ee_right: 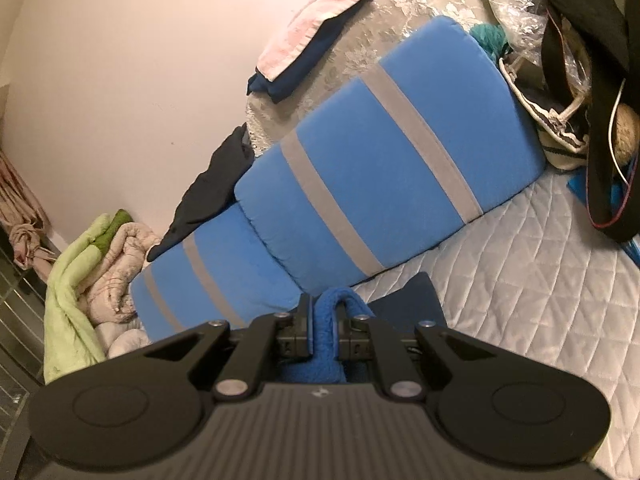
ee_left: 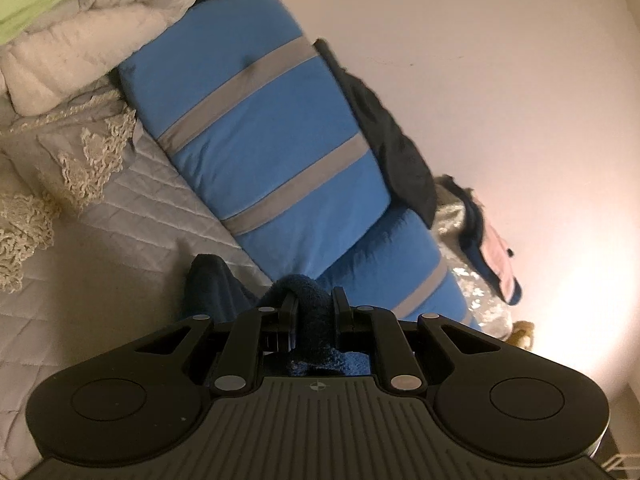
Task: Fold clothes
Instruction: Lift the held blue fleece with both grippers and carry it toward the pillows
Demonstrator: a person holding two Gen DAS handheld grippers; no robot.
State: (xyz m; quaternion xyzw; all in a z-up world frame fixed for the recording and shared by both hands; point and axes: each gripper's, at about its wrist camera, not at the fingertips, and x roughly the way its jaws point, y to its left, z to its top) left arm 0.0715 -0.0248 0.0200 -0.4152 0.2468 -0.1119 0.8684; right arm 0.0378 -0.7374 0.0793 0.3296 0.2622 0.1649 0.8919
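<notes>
1. Two grippers are in your hands, and each is clamped on the same dark blue fleecy garment [ee_left: 314, 312].
2. Your left gripper [ee_left: 314, 300] has its jaws drawn in close, with a thick fold of the fabric bunched between the fingers [ee_left: 289, 304].
3. Your right gripper [ee_right: 325, 312] has its jaws equally narrow, with a looped fold of the garment [ee_right: 326, 332] pinched between them.
4. Note that the rest of the garment trails down beyond the fingertips toward the white quilted bedcover [ee_right: 520, 272].
5. Just beyond the garment, two blue cushions with grey stripes [ee_left: 256, 132] lean against the wall [ee_left: 480, 60].
6. Behind the cushions, a dark cloth [ee_left: 396, 152] is wedged against the wall.
7. A cream blanket [ee_left: 92, 40] lies heaped beside one cushion.
</notes>
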